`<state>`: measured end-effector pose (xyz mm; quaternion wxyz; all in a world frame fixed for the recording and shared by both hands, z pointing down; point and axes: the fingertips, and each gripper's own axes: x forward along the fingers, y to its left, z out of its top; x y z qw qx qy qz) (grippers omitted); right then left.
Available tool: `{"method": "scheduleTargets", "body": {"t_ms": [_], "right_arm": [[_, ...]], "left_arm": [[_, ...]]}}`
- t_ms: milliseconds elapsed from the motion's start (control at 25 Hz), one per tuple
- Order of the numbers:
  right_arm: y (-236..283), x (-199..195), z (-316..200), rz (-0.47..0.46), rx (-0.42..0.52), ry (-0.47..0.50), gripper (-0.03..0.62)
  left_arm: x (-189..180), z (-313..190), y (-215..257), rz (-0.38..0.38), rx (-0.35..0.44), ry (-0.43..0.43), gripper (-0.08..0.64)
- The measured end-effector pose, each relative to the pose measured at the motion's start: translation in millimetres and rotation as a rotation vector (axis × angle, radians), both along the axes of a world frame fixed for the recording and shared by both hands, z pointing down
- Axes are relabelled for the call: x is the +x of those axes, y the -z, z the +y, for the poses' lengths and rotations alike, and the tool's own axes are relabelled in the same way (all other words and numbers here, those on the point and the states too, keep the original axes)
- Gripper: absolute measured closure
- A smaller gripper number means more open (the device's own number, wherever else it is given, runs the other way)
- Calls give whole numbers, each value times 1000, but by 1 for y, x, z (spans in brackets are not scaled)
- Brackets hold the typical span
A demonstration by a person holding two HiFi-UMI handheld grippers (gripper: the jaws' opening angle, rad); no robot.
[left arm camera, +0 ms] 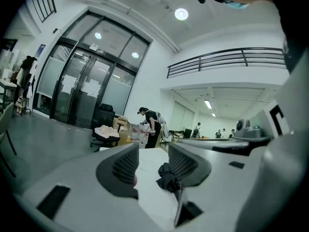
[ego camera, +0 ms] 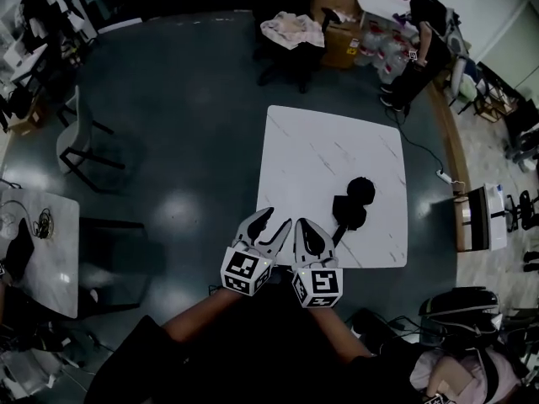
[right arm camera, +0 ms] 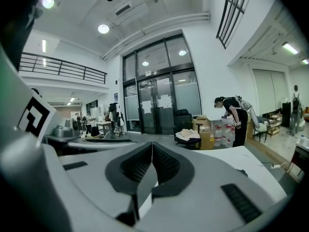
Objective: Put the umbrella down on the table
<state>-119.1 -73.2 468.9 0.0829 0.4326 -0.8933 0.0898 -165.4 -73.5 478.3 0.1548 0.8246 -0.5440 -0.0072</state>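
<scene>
Umbrella [ego camera: 354, 204] lies on counter [ego camera: 312, 150], long axis pointing away from the person. Left hand-held gripper [ego camera: 274, 220] part-spread, empty. Right hand-held gripper [ego camera: 303, 225] pressed together, empty, and nearer; the umbrella sits ahead-right of both.

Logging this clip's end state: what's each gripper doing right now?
Left gripper: open, empty; the umbrella lies on the table beyond it.
Right gripper: shut, holding nothing.

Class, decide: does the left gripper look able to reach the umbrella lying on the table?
Probably yes: the umbrella lies alone on the table, nothing before it, in line with the open left gripper.
</scene>
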Motion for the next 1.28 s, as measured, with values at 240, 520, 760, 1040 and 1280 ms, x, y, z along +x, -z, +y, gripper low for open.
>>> {"method": "scheduleTargets", "body": {"t_ms": [240, 520, 760, 1040, 1280], "right_arm": [[18, -30, 5, -17, 68, 23, 574], [21, -55, 18, 19, 113, 51, 574], [28, -74, 29, 47, 162, 62, 575], [25, -81, 35, 56, 155, 78, 575], [25, -81, 37, 68, 148, 94, 575]], "left_arm": [[-34, 13, 26, -61, 110, 64, 502], [-43, 27, 37, -116, 152, 79, 543], [-52, 33, 40, -129, 147, 75, 543], [-58, 40, 40, -141, 159, 93, 543], [-58, 42, 43, -140, 162, 106, 543]]}}
